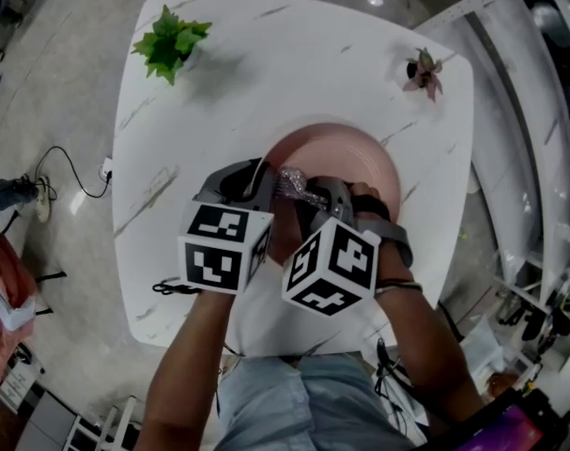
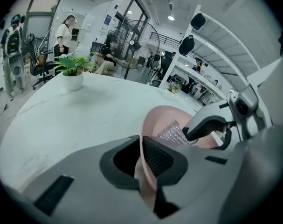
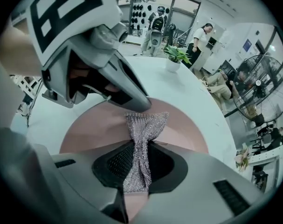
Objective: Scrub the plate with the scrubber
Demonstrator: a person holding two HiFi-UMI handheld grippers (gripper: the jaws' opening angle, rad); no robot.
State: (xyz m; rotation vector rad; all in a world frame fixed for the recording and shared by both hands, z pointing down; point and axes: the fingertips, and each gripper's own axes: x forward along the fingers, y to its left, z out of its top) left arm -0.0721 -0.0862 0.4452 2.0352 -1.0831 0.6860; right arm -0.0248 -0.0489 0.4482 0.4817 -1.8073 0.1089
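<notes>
- The right hand-held gripper point(image 3: 137, 164) is pinching the scrubber point(image 3: 142, 129). Its jaws are pressing in until the silvery mesh is squeezed to a narrow waist between the pads. Nothing else is sitting in that grip.
- The scrubber's long axis is running straight out along the jaws, away from the person. Its free end is fanning wide just past the jaw tips, over the pink face of the plate point(image 3: 94, 125). I cannot tell whether mesh and plate are actually touching.
- The left hand-held gripper point(image 2: 142, 160) is clamping the plate's rim. The thin pink edge is passing between the ribbed pads, and the jaws are narrowed to the rim's thickness.
- Seen from the head view, the left one is holding the plate at its near left rim and the right one is sitting just to its right. Their tips are almost meeting over the scrubber.
- Key relation: the bare plate face is lying ahead of the scrubber's free end, to the far and right. The left jaw tip is crowding the scrubber's far left side.
- Judgement: a scrubbing stroke is finding room toward the far right, with little room toward the left, where the two tools could knock together.
- The plate is sitting near the middle of the desk point(image 1: 266, 73), a little toward the near side. I cannot tell whether it is lying flat or being tipped up by the left grip.
</notes>
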